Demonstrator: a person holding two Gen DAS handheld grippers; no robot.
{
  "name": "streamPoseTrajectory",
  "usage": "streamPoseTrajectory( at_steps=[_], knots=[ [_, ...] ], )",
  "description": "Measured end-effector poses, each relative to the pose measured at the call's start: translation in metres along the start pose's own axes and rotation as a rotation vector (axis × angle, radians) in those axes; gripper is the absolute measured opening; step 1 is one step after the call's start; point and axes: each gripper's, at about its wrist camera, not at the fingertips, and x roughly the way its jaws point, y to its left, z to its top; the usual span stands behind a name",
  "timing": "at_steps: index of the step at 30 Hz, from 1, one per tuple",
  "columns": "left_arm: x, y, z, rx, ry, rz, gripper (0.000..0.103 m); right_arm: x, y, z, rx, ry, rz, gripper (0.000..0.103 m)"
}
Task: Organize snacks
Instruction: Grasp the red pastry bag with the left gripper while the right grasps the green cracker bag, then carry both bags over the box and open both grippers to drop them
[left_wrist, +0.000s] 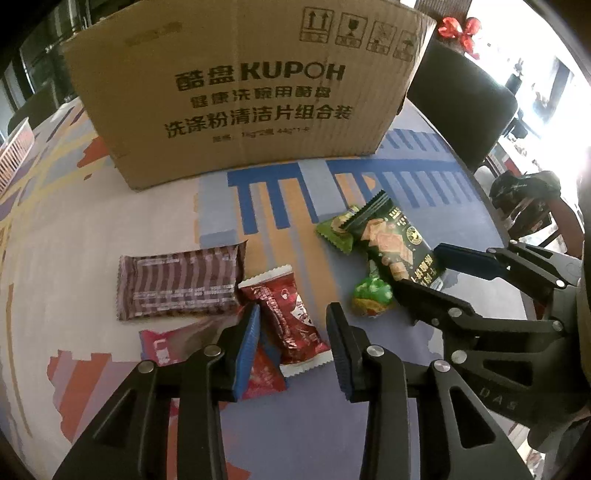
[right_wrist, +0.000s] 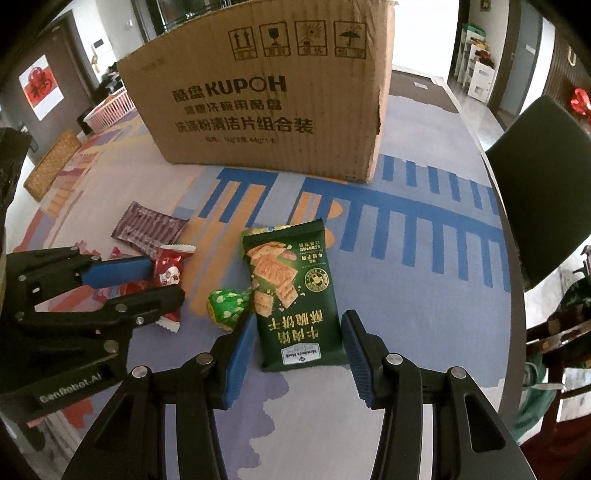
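Snacks lie on a patterned tablecloth in front of a tall cardboard box (left_wrist: 243, 88) (right_wrist: 266, 96). My left gripper (left_wrist: 293, 343) is open with its jaws astride a dark red snack packet (left_wrist: 291, 321) (right_wrist: 168, 275). My right gripper (right_wrist: 299, 354) is open with its jaws astride the near end of a dark green cracker packet (right_wrist: 291, 295) (left_wrist: 395, 247). A purple striped bar (left_wrist: 181, 282) (right_wrist: 147, 229) lies to the left. A small green wrapped sweet (right_wrist: 225, 308) (left_wrist: 371, 299) sits beside the cracker packet. A light green packet (left_wrist: 336, 232) lies under the cracker packet's far end.
Pink and red packets (left_wrist: 173, 343) lie beneath the left gripper. A pink basket (right_wrist: 110, 109) and a woven mat (right_wrist: 51, 166) sit at the far left. A dark chair (right_wrist: 543, 184) stands past the table's right edge (right_wrist: 513, 295).
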Motion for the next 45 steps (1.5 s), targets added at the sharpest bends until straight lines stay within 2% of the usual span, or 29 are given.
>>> streamPoseTrajectory(
  at_steps=[3, 11, 13, 22, 35, 45],
  knots=[
    [0.005, -0.001, 0.002, -0.003, 0.008, 0.007, 0.031, 0.004, 0.001, 0.004, -0.005, 0.003, 0.005, 0.049],
    [0.008, 0.003, 0.003, -0.010, 0.006, -0.008, 0.027, 0.014, 0.000, 0.011, 0.004, 0.007, 0.008, 0.048],
    [0.007, 0.003, 0.002, -0.010, 0.005, -0.020, 0.022, 0.014, 0.002, 0.011, 0.006, 0.000, 0.007, 0.046],
    [-0.011, 0.007, -0.001, -0.014, -0.039, -0.040, 0.022, -0.003, 0.001, 0.002, 0.054, -0.056, -0.012, 0.045],
    [-0.064, 0.011, -0.002, -0.006, -0.169, -0.062, 0.022, -0.045, 0.009, 0.003, 0.083, -0.155, -0.015, 0.045],
    [-0.110, 0.018, 0.011, 0.003, -0.301, -0.048, 0.022, -0.083, 0.017, 0.023, 0.095, -0.271, -0.025, 0.045]
  ],
)
